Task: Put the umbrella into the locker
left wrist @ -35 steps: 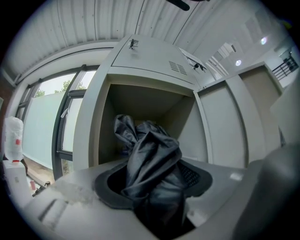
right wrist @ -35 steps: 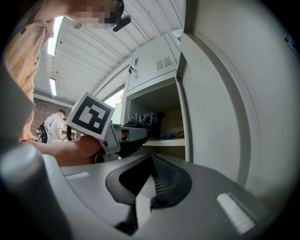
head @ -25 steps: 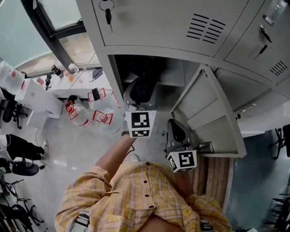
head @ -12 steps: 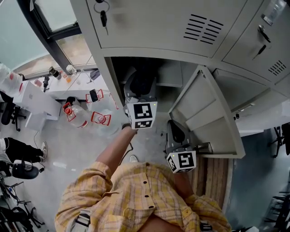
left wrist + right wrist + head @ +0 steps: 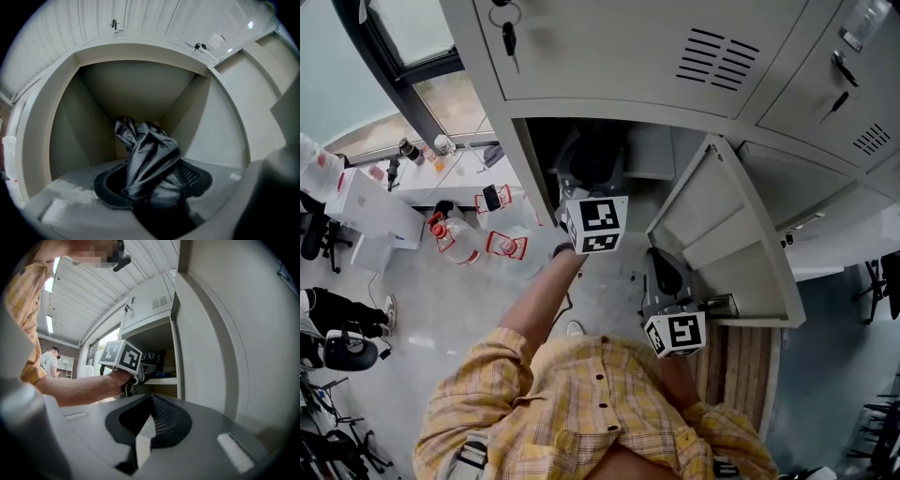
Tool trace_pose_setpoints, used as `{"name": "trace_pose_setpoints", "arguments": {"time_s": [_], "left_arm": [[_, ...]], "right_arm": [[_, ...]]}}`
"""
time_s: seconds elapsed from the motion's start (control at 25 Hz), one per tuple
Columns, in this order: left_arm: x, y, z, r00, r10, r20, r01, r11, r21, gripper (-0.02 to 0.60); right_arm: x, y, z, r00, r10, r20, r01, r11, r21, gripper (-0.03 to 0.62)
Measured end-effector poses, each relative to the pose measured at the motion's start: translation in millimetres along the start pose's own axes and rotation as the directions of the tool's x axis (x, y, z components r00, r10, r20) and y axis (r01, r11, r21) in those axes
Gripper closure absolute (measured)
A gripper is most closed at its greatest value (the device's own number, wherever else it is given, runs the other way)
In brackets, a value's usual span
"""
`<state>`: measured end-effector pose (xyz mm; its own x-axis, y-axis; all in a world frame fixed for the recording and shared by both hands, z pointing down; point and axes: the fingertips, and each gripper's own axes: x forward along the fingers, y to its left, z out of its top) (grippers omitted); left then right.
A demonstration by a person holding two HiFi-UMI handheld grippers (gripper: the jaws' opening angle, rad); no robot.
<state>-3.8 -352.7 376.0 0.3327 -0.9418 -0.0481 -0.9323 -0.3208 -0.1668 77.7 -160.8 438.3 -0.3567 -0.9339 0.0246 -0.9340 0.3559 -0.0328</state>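
Carried up the head view and closer to the locker mouth since a second ago: the left gripper (image 5: pixel 589 187), marker cube and all. Held in place meanwhile: the right gripper (image 5: pixel 668 286), just beside the swung-out locker door (image 5: pixel 722 234). Clamped in the left jaws, partly spread around a bunched bundle of glossy black cloth: the umbrella (image 5: pixel 150 154), folded, its far end already reaching over the floor of the open locker (image 5: pixel 136 84) and pointing at the back corner. Not yet resting on the compartment floor, as far as can be told; carried level, with nothing else visible inside in the left gripper view. Right jaws brought together, pads meeting, nothing between them. Likely light and easy to lift, but soft on the outside: loose, slick canopy folds that can slide or bunch under the pads while the stiffer core inside stays put. Best gripped across the thick middle of the bundle, where the cloth is gathered tightest, rather than on a free flap. Worth pushing well in before letting go, since a smooth rolled shape could roll or slip back toward the front edge.
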Motion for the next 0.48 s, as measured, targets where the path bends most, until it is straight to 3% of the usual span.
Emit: {"name": "trace_pose_setpoints", "arguments": {"time_s": [0.24, 0.48], "left_arm": [[6.8, 0.4, -3.5, 0.999, 0.034, -0.032, -0.033, 0.999, 0.009, 0.322], [11.2, 0.4, -6.7, 0.996, 0.021, -0.081, -0.023, 1.0, -0.021, 0.307]], "right_arm": [[-2.0, -2.3, -4.6, 1.0, -0.003, -0.001, 0.003, 1.0, 0.007, 0.595], [-3.7, -1.3, -4.8, 1.0, -0.004, -0.008, 0.005, 1.0, 0.011, 0.595]]}}
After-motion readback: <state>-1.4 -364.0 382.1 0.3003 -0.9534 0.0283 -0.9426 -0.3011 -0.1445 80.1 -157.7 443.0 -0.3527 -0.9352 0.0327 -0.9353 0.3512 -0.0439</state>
